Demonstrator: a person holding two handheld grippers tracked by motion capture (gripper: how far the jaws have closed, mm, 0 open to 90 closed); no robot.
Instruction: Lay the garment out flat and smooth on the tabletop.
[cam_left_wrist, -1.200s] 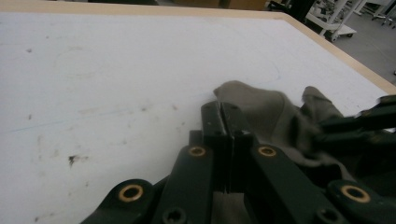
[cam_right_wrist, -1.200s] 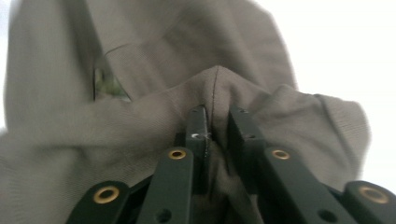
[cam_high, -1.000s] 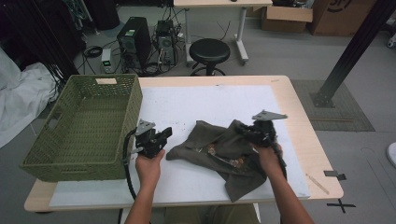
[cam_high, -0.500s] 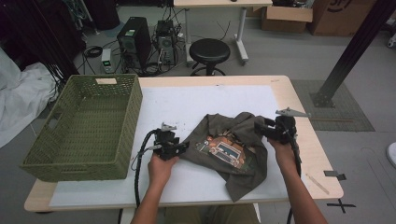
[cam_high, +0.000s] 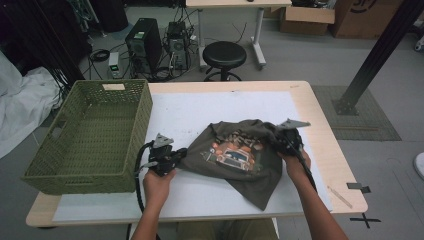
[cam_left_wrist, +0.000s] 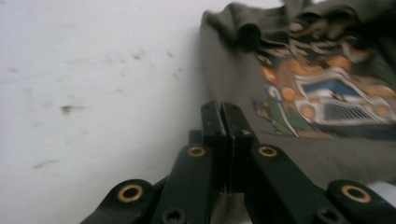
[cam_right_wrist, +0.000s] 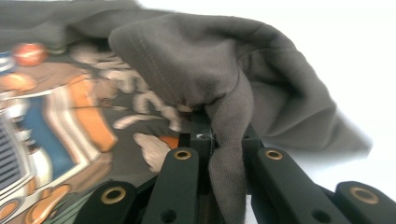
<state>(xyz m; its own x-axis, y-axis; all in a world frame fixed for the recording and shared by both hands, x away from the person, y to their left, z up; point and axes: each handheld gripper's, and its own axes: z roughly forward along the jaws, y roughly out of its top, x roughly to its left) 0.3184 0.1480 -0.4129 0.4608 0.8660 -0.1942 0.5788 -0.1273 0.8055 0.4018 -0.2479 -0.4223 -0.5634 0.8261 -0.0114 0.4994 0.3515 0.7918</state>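
I saw: left hand-held gripper (cam_high: 176, 156) clamped on soft olive printed T-shirt (cam_high: 240, 155) edge | right hand-held gripper (cam_right_wrist: 212, 133) pinching bunched, stitched fabric fold | matte white worktop (cam_high: 210, 107)

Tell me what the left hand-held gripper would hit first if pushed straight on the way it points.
The left hand-held gripper, jaws shut at the edge of the T-shirt, points along that edge. Straight on, it would probably meet the bunched fabric first, though depth is unclear.
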